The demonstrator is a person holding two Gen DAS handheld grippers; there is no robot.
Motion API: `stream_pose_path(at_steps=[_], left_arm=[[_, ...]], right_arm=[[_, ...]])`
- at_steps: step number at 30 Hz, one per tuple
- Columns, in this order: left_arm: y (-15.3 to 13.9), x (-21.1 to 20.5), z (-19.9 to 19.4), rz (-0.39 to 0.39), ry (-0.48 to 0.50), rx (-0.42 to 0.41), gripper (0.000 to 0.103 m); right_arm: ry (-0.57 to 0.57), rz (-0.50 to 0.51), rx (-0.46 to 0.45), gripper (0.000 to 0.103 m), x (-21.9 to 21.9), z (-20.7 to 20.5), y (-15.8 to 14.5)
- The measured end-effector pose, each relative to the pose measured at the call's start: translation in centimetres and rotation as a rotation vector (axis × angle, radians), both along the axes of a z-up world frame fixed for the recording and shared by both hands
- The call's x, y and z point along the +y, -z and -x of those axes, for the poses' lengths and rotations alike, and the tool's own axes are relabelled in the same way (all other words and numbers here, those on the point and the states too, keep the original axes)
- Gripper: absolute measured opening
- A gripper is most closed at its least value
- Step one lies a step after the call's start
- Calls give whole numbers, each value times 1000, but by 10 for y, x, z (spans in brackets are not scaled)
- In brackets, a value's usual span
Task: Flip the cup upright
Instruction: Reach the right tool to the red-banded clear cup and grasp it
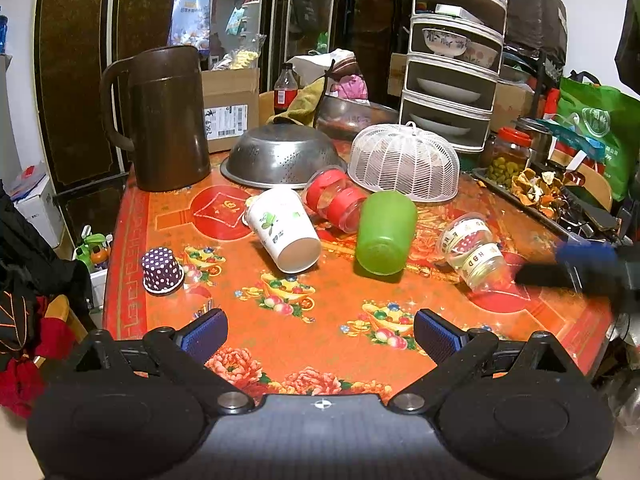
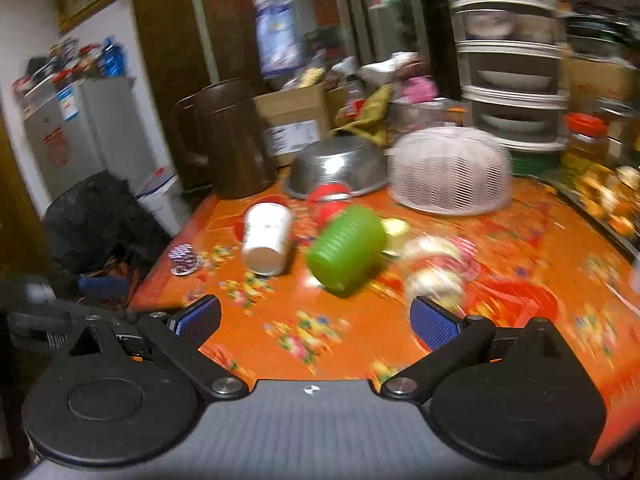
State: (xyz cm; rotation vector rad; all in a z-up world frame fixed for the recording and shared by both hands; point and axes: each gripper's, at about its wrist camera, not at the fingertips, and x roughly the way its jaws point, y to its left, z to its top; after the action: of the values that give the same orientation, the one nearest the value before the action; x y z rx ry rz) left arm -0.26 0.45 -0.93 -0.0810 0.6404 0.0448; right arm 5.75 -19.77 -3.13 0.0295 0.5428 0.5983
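Bare cloth before green cup (image 1: 385, 232); cups flank it.

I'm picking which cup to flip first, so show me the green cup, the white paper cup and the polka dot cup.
green cup (image 1: 384, 228), left wrist view, on its ribbed side wall
white paper cup (image 1: 280, 226), left wrist view, on its printed side
polka dot cup (image 1: 161, 268), left wrist view, on its dotted side

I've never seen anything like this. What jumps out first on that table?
The bright green cup lying on its side mid-table grabs the eye, with a white paper cup tipped over just left of it. Behind them a brown pitcher stands upright at the back left, beside an upturned metal colander and a white mesh food cover.
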Motion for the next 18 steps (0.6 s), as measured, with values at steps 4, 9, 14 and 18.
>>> stream_pose_path(at_steps=[4, 9, 14, 18], left_arm=[[5, 12, -3, 36, -8, 9, 101], [13, 27, -8, 59, -20, 26, 101], [19, 43, -9, 105, -22, 43, 101], [26, 51, -12, 118, -30, 57, 101]], right_arm=[[-53, 63, 24, 102, 38, -67, -29], [-50, 196, 139, 102, 101, -166, -33], [-79, 329, 264, 93, 138, -232, -4], [-110, 383, 339, 88, 148, -259, 12]])
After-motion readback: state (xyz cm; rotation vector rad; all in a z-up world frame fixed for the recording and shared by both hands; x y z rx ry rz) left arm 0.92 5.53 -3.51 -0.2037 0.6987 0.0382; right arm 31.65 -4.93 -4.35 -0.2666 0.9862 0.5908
